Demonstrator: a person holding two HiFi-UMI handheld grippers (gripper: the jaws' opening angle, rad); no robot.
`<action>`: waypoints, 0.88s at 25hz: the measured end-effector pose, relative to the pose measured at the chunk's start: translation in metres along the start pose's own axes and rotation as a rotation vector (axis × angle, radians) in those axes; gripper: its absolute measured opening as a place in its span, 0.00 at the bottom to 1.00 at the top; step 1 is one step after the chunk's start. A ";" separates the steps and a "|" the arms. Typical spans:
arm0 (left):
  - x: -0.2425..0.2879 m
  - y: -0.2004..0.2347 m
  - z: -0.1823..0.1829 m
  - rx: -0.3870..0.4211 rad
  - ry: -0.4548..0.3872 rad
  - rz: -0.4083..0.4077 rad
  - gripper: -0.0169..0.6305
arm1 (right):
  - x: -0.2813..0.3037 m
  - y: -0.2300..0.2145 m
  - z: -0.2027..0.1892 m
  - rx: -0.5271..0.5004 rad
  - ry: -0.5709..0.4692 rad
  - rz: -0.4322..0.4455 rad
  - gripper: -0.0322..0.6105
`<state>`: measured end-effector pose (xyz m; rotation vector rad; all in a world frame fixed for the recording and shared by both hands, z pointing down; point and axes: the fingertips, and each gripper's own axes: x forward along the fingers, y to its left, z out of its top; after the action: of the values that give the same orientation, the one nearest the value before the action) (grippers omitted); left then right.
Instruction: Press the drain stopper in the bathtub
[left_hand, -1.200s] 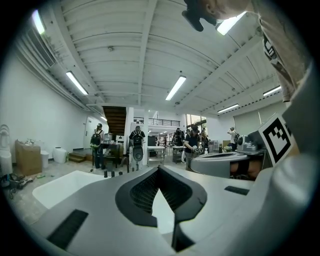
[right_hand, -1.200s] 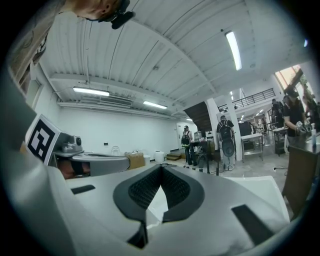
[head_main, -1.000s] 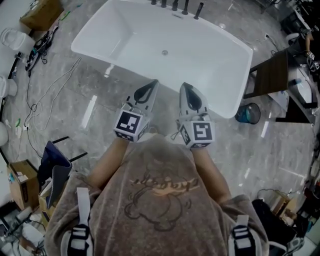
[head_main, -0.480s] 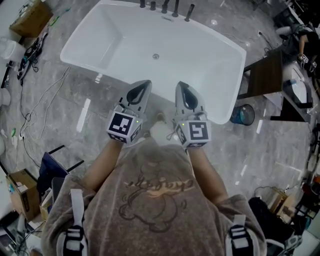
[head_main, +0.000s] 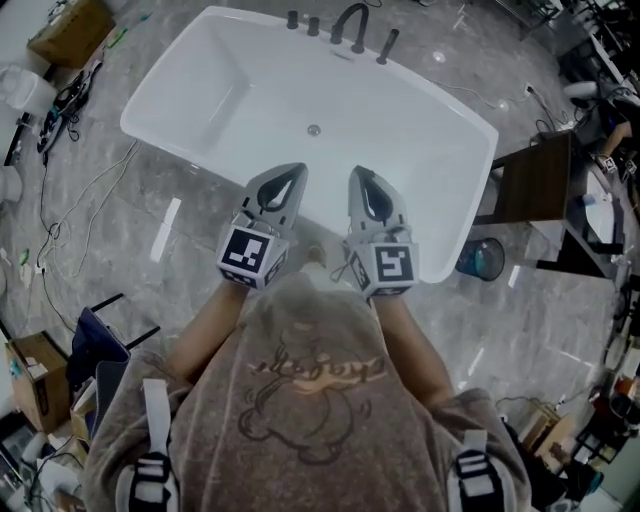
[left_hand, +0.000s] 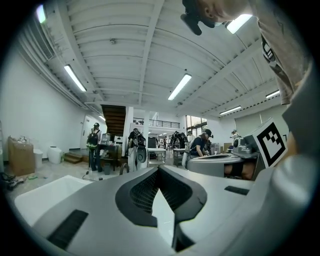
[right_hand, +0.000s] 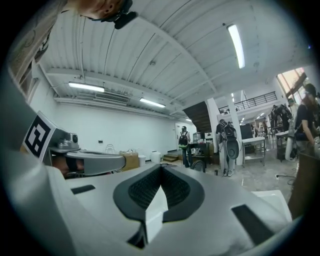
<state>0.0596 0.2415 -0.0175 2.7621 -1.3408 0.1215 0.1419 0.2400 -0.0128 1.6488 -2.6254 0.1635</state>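
A white freestanding bathtub (head_main: 420, 190) fills the top of the head view, lying across a grey marble floor. Its small round metal drain stopper (head_main: 313, 130) sits mid-floor of the tub, below the dark faucet (head_main: 350, 20) on the far rim. My left gripper (head_main: 297, 168) and right gripper (head_main: 357, 172) are held side by side above the near rim, well short of the stopper. Both point toward the tub and both are shut with nothing in them. In the gripper views the left gripper (left_hand: 159, 169) and right gripper (right_hand: 161, 167) aim level across the room, so the tub's inside is hidden there.
A dark wooden stand (head_main: 535, 180) is at the tub's right end, with a blue bin (head_main: 483, 255) beside it. Cables (head_main: 60, 200) trail over the floor at the left, near a cardboard box (head_main: 70, 28). Several people (left_hand: 94, 145) stand far back in the hall.
The tub has slid lower in the head view and its faucet now shows fully. Both grippers stay shut and side by side above the near rim.
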 end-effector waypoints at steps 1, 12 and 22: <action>0.008 0.003 0.002 0.003 -0.007 0.006 0.03 | 0.005 -0.005 0.001 -0.002 -0.002 0.007 0.05; 0.063 0.040 0.009 0.025 -0.040 0.062 0.03 | 0.058 -0.036 0.004 -0.014 0.003 0.062 0.05; 0.098 0.079 0.000 0.025 -0.029 0.036 0.03 | 0.104 -0.051 -0.015 -0.002 0.013 0.036 0.05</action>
<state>0.0574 0.1164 -0.0054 2.7712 -1.4057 0.1006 0.1425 0.1266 0.0152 1.5948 -2.6465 0.1713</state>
